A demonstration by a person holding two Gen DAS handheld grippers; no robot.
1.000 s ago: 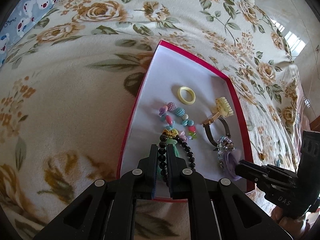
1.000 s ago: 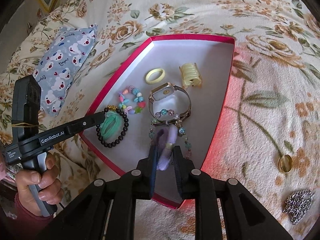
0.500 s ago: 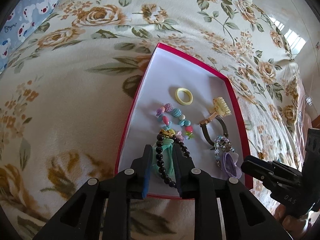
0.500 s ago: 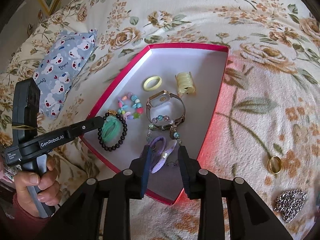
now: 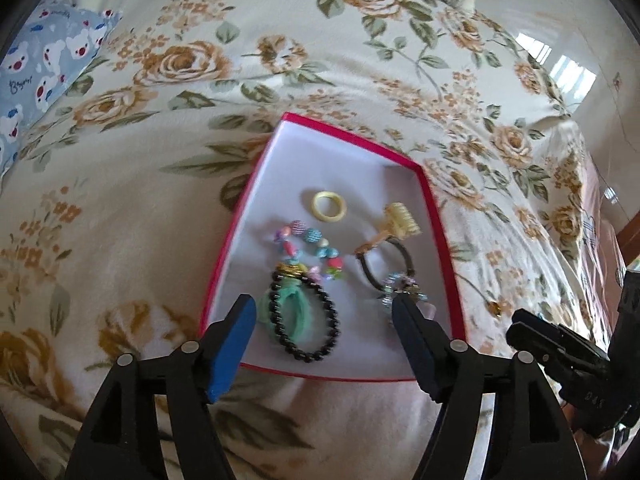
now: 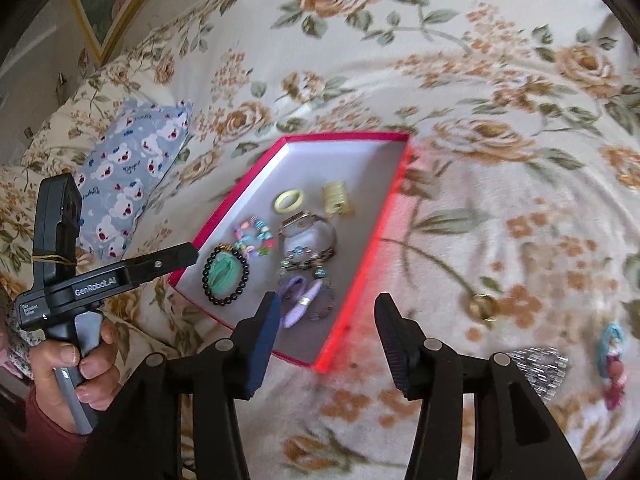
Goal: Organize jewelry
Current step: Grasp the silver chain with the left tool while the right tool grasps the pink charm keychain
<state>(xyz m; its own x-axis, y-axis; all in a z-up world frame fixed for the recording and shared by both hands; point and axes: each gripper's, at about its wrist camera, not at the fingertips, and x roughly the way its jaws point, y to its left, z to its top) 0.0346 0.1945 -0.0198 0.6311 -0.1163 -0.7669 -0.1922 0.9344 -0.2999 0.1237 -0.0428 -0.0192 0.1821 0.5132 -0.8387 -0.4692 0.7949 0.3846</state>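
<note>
Both claws, left (image 5: 322, 320) and right (image 6: 326, 312), hover spread above tray (image 5: 340, 146).

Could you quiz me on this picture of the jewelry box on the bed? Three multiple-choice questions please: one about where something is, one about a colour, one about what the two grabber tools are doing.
1. Where does the gold ring lie?
A. in the box
B. on the floral blanket, outside the box
C. between the fingers

2. What colour is the box rim?
A. pink-red
B. blue
C. black

3. How do the left gripper and right gripper stand?
A. both shut on jewelry
B. one shut, one open
C. both open, holding nothing

Answers:
1 B: it rests on the blanket, to the right of the box.
2 A: the edge is bright pink-red around a white inside.
3 C: each pair of fingers is spread wide with nothing between.
</note>
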